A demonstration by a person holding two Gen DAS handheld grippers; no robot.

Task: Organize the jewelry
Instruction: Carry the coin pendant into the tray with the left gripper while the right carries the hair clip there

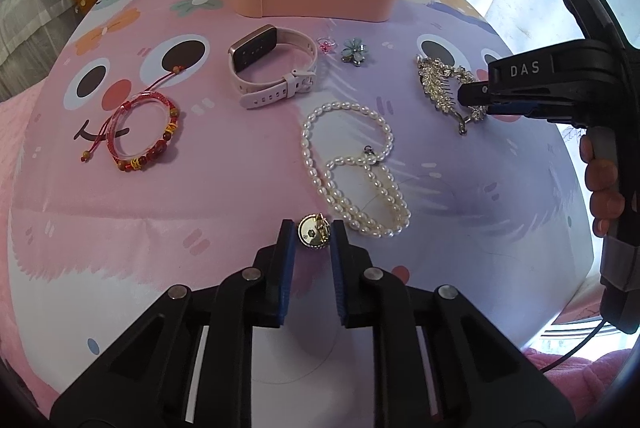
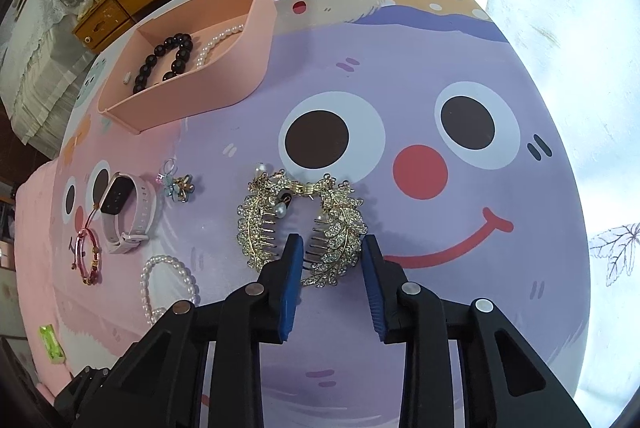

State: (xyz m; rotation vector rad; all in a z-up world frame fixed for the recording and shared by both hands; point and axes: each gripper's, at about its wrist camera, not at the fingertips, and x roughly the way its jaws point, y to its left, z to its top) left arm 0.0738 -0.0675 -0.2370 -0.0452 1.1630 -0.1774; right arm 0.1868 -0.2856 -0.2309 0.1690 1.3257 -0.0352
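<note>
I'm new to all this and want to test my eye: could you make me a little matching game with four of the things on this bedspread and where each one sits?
Things:
1. black bead bracelet
2. gold round brooch
3. sparkly hair comb
4. red bracelet

Places:
A. between the tips of the left claw
B. lying on the pink cartoon face
C. inside the pink box
D. one leafy half between the tips of the right claw

Pairs: 1-C, 2-A, 3-D, 4-B

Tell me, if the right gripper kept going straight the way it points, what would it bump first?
Most likely the gold rhinestone hair comb: one leafy half already sits between the right gripper jaws. Right under it is the cartoon bedsheet.
</note>
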